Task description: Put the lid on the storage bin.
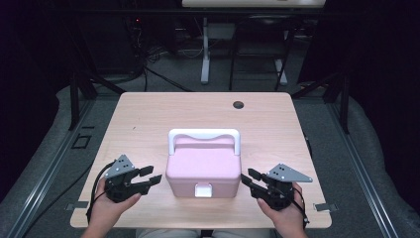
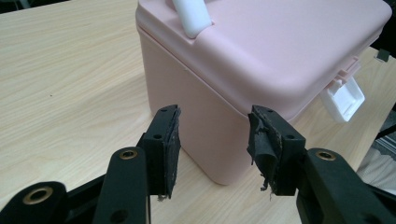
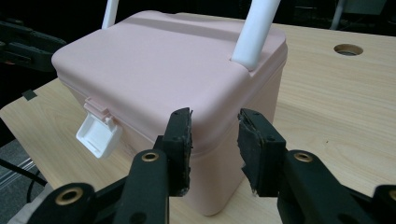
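On the middle of the pale wooden counter (image 1: 148,119), near the person's edge, stands the pink plastic lidded box (image 1: 203,171) with its white carry handle (image 1: 204,135) raised and its white front latch (image 1: 203,190) flipped open, seemingly ready for the lid to be lifted. The left hand-held gripper (image 1: 154,176) and right hand-held gripper (image 1: 246,177) flank it low at either side, each pointing inward at a front corner; both are released, jaws apart and grasping nothing, the left just short of the box wall, the right close against it.
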